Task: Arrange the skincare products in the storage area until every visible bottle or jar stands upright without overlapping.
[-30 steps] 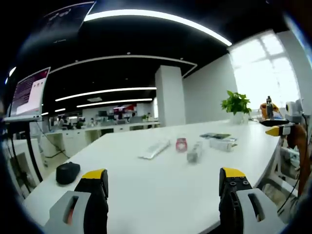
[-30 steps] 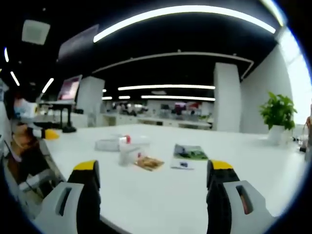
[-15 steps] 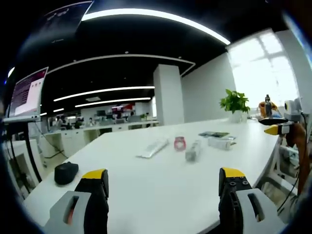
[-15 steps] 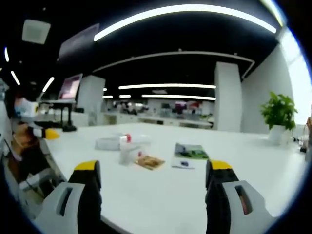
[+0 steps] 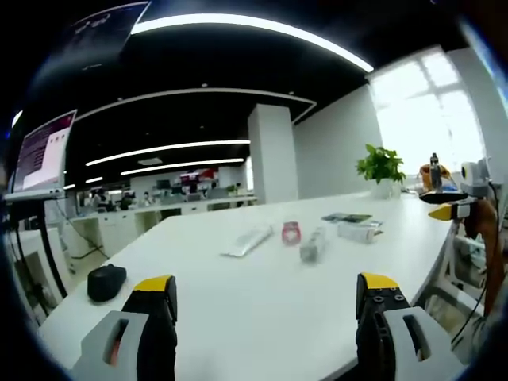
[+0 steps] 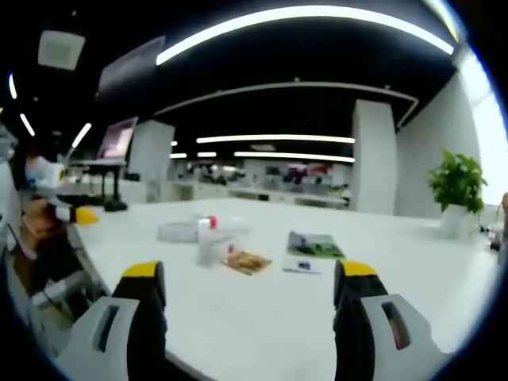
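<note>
Two views, one moment.
Left gripper view, my jaws: my left gripper [image 5: 266, 305] is spread wide, nothing between the jaws, above the near edge of the white table [image 5: 262, 309].
Left gripper view, products: a flat white packet [image 5: 248, 241], a small red jar [image 5: 291, 232] and a pale tube [image 5: 313, 245] lying on its side, grouped mid-table; a box [image 5: 359, 231] just beyond.
Left gripper view, surroundings: black mouse [image 5: 106, 282] at left; potted plant [image 5: 380, 167] far right.
Right gripper view, my jaws: my right gripper [image 6: 250, 298] is equally spread, empty.
Right gripper view, products: a clear container with red cap [image 6: 210, 240] mid-table, flat sachets [image 6: 246, 261] beside it.
</note>
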A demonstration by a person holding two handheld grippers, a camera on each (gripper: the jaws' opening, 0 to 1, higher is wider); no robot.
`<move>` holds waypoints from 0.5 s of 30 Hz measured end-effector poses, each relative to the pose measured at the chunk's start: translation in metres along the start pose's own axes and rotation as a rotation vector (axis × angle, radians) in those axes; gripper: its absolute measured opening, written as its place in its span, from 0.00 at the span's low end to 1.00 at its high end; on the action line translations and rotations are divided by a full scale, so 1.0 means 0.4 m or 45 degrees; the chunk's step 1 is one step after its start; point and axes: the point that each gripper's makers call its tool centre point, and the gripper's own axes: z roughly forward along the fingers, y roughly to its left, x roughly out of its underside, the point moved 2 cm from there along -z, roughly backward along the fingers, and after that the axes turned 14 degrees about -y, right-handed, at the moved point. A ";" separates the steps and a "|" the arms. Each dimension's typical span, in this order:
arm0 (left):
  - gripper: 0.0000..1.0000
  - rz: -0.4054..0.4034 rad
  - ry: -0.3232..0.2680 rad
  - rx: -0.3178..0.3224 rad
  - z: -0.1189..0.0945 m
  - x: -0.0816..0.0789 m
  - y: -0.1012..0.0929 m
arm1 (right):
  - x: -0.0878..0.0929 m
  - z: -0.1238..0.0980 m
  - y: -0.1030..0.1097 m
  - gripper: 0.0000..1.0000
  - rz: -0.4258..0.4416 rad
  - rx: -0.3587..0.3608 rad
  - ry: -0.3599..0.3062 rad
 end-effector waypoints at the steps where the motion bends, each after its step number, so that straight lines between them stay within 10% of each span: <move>1: 0.96 0.001 0.001 0.001 0.000 0.000 0.000 | 0.000 0.000 0.000 0.86 0.000 -0.001 0.000; 15: 0.96 0.011 0.004 0.031 0.003 0.000 -0.017 | 0.003 0.005 0.011 0.84 -0.010 -0.027 0.006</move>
